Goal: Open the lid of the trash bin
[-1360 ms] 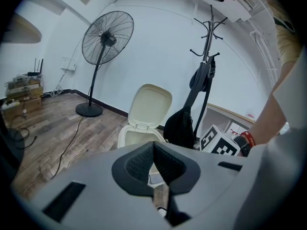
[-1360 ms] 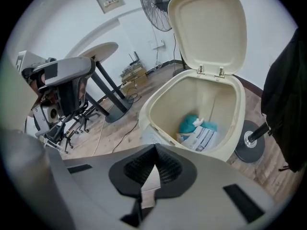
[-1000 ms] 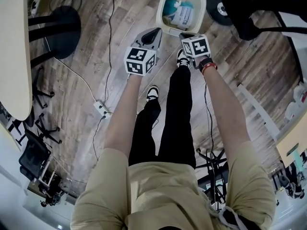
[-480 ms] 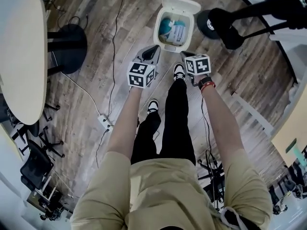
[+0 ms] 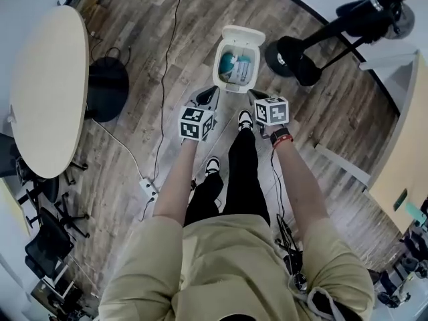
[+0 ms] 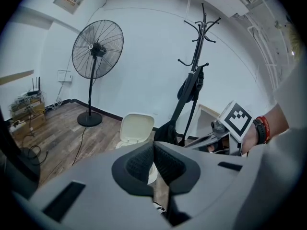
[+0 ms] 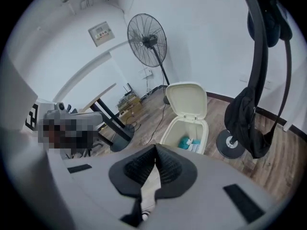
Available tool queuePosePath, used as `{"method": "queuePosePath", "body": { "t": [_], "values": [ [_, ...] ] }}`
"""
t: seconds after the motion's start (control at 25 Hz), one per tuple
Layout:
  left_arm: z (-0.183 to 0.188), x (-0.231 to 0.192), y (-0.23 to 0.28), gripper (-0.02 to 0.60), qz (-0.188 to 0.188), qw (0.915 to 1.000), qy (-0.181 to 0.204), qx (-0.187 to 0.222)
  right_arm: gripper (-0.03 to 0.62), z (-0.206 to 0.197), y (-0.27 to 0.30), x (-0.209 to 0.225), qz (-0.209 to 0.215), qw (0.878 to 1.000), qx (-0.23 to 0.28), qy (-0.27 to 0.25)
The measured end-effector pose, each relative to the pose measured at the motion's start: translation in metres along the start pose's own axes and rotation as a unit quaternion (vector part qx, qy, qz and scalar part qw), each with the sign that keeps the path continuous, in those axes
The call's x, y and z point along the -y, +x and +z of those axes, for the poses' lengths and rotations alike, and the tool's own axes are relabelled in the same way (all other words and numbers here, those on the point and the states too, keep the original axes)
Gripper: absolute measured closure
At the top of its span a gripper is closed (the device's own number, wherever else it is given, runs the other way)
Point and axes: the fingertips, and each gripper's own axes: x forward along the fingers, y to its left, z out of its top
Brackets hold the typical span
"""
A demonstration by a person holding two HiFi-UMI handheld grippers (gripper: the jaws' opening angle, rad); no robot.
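Observation:
A cream trash bin (image 5: pixel 232 74) stands on the wooden floor ahead of the person's feet, its lid (image 5: pixel 243 35) swung up and back. Teal and white rubbish lies inside (image 7: pixel 190 144). The bin (image 7: pixel 187 128) with its raised lid (image 7: pixel 187 98) shows in the right gripper view, and partly behind the jaws in the left gripper view (image 6: pixel 135 130). My left gripper (image 5: pixel 209 96) and right gripper (image 5: pixel 255 95) hover side by side just short of the bin, clear of it. Both are shut with nothing between the jaws.
A coat stand with a round black base (image 5: pixel 291 57) rises right of the bin, a dark garment (image 7: pixel 249 119) hanging from it. A pedestal fan (image 6: pixel 96 51) stands by the wall. An oval table (image 5: pixel 45 89), a power strip (image 5: pixel 149 188) and cables lie to the left.
The view has pulled back and up from the bin, which now looks smaller and farther. Both grippers stay shut and have drawn back with the person.

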Motion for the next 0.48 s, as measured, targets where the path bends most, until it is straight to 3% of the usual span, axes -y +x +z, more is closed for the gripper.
{"method": "queuePosePath", "body": {
  "t": [0.48],
  "values": [
    [0.062,0.054,-0.109,0.558,-0.012,0.9989,0.024,0.039,0.577,0.036,-0.112,-0.085,-0.021,0.997,0.063,-0.026]
  ]
}}
